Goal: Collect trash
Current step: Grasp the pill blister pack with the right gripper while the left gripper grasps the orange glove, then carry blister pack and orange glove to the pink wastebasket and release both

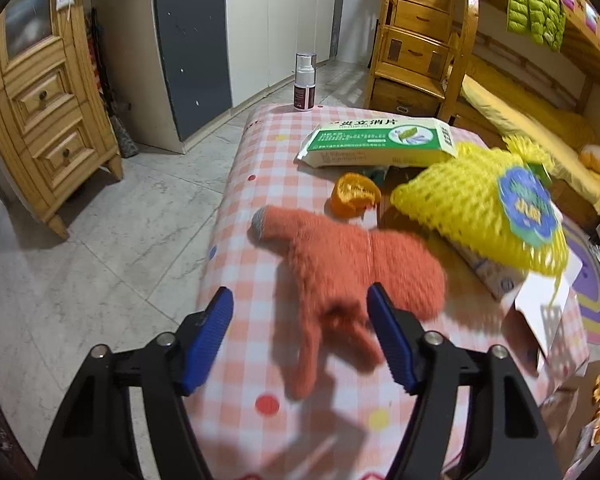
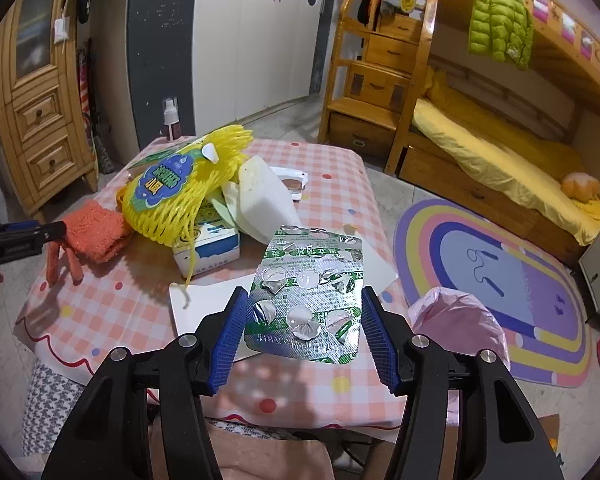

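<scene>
Here, I hold the emptied blister pack point(image 2: 309, 296) between the blue pads of my right tongs point(image 2: 304, 336), which stand partly closed with each pad against a side edge of the foil, so the sheet is carried flat and clear of the bench point(image 2: 332, 204); I judge this edge grip suits so thin a sheet. The pink-lined trash bag point(image 2: 456, 316) sits just right of the blister pack, below the bench edge, presumably where the pack belongs. My left tongs point(image 1: 300, 332) are about half open and empty, poised over the orange glove point(image 1: 340, 268), whose fingers lie between the pads without being pressed. Beyond the glove, still on the bench, lie an orange peel point(image 1: 356, 196), a green-and-white packet point(image 1: 380, 144) and a yellow foam net point(image 1: 480, 212), and under the net a small carton point(image 2: 208, 248).
</scene>
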`<state>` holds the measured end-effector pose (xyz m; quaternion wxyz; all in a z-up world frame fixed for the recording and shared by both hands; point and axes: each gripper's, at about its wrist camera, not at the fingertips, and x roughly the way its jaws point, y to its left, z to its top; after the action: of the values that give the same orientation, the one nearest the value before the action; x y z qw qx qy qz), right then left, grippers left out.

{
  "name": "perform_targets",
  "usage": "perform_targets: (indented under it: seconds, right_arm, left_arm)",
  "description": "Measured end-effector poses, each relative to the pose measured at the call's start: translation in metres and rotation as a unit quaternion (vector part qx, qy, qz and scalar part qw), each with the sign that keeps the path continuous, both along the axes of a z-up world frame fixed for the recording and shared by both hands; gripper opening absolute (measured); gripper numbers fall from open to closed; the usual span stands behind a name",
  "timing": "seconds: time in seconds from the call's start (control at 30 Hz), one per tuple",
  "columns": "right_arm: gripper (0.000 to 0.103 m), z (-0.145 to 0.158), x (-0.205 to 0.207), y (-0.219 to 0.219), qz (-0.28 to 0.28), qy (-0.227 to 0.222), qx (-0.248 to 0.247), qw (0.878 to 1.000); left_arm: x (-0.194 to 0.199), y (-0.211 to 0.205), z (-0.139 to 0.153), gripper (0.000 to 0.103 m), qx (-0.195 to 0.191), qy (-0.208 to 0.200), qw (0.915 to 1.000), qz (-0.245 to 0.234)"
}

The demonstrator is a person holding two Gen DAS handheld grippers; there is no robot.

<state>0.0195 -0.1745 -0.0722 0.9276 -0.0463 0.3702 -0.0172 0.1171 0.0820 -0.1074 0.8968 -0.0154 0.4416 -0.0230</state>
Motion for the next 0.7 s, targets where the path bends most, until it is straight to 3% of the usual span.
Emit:
perform_targets:
  seconds: [0.07, 0.1, 0.2, 0.27, 0.47, 0.6, 0.7]
  right_arm:
    - [0.057, 0.0, 0.001, -0.002, -0.002, -0.001, 0.005, 1.0]
    - [0.057, 0.0, 0.0, -0.003, -0.002, -0.001, 0.007, 1.0]
    - [0.057, 0.001, -0.002, -0.004, 0.003, -0.001, 0.017, 1.0]
    - [0.057, 0.004, -0.005, -0.003, 0.008, -0.007, 0.02, 1.0]
    - [0.057, 0.024, -0.02, -0.011, 0.012, -0.039, 0.049, 0.998]
    - [0.057, 0.039, -0.034, -0.024, 0.012, -0.064, 0.066, 0.996]
    - [0.057, 0.044, -0.044, -0.034, 0.004, -0.073, 0.073, 0.995]
  left_arm:
    - [0.008, -0.001, -0.005, 0.062, -0.001, 0.01, 0.9999, -0.001]
    - [0.012, -0.002, -0.009, 0.056, -0.001, 0.02, 0.9998, -0.003]
    - [0.015, -0.006, -0.012, 0.014, -0.012, 0.031, 0.9992, -0.022]
    - [0.006, -0.007, 0.001, 0.012, -0.011, 0.004, 0.9996, -0.027]
    - [-0.038, -0.014, 0.079, 0.012, -0.005, -0.093, 0.9931, -0.071]
    - [-0.069, -0.042, 0.115, 0.012, 0.006, -0.132, 0.9827, -0.13]
    - [-0.085, -0.074, 0.125, 0.012, 0.01, -0.143, 0.975, -0.17]
